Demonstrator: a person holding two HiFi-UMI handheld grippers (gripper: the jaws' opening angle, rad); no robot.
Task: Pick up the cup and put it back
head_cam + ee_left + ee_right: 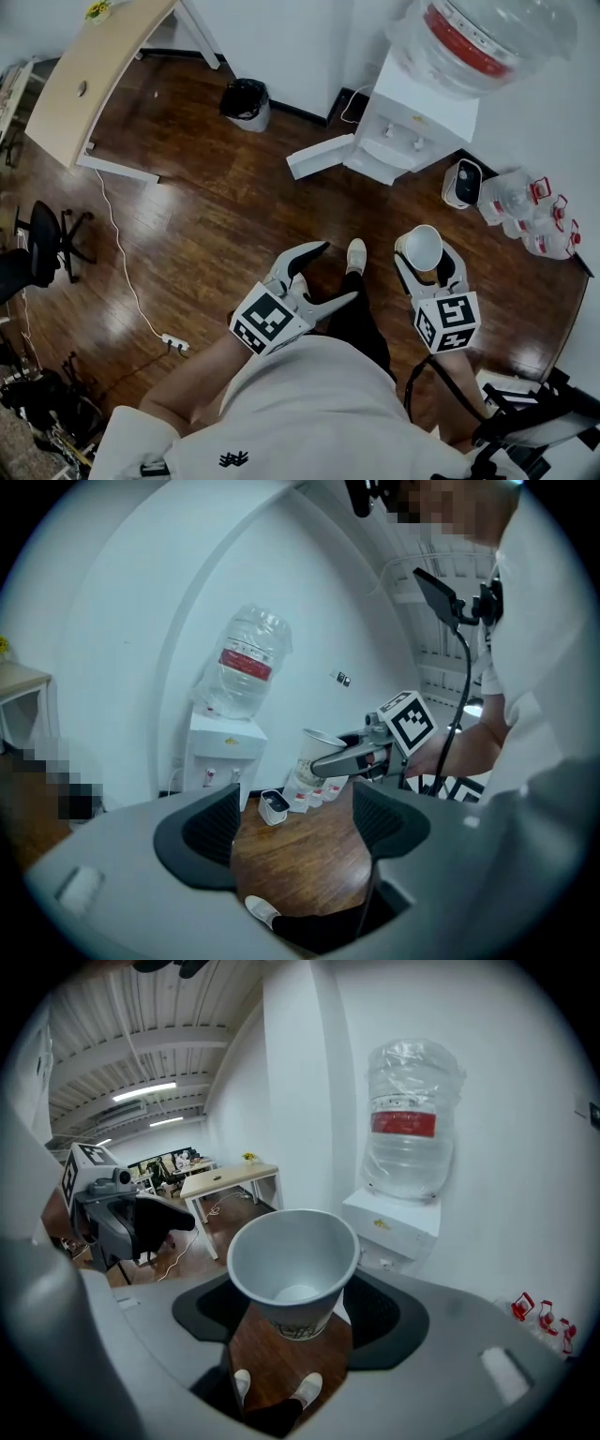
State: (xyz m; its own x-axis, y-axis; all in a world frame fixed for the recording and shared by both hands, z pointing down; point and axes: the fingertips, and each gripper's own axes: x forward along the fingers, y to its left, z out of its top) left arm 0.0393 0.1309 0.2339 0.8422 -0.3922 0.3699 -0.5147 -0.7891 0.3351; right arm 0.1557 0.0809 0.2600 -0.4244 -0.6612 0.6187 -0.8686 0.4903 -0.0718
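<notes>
A white paper cup (421, 248) stands upright and empty between the jaws of my right gripper (427, 265), which is shut on it. In the right gripper view the cup (292, 1269) fills the middle, its mouth facing the camera. The left gripper view shows the same cup (317, 753) held at mid-height to the right of the water dispenser (222, 754). My left gripper (317, 275) is open with nothing between its pads, held over the wooden floor beside the person's leg. In its own view, that gripper (292, 827) frames bare floor.
A white water dispenser (412, 122) with a big bottle stands against the wall ahead. Several empty bottles (530, 211) and a small white device (462, 183) lie to its right. A black bin (247, 101), a light desk (98, 66) and a black chair (42, 246) are to the left.
</notes>
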